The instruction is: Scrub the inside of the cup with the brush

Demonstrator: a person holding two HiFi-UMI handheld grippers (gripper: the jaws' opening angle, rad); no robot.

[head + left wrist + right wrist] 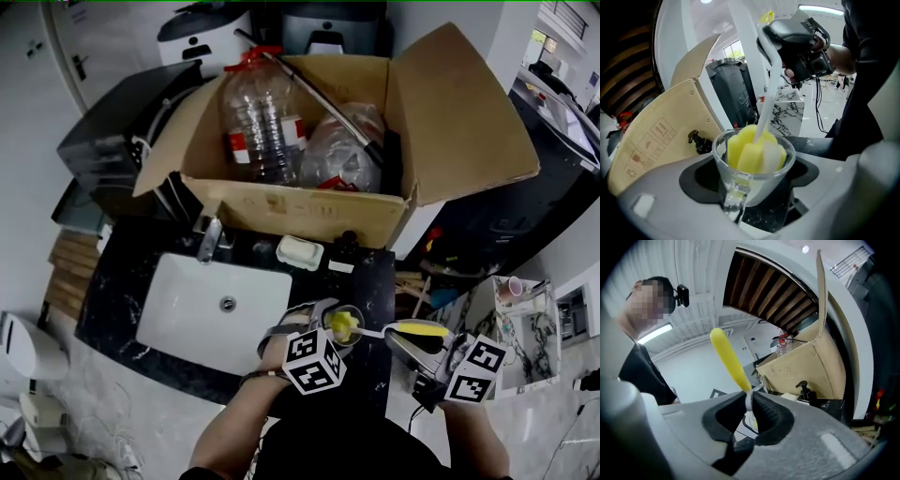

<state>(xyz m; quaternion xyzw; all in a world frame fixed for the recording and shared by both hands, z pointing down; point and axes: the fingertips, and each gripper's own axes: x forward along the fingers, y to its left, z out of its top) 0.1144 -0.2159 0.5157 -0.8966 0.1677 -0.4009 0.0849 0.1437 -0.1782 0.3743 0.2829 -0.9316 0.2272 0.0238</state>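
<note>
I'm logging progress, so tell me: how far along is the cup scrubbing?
Done: the left gripper holds the glass cup, and the right gripper grips the brush. In hand: the yellow sponge head sits inside the cup. Left: finishing the scrub and withdrawing the brush; whether the glass is clean cannot be judged.

Setting: a kitchenette, apparently part of a larger workplace hall. Evidence: a white sink (220,309) set in a dark marbled counter (117,291), with a tap (209,239) on its far edge. A soap dish (299,252) and a pump bottle (803,391) stand right of the tap. An open cardboard box (309,211) of empty plastic bottles (258,122) sits on the far side. Strip lights (654,333) hang from a high ceiling over a bright open floor (825,119).
</note>
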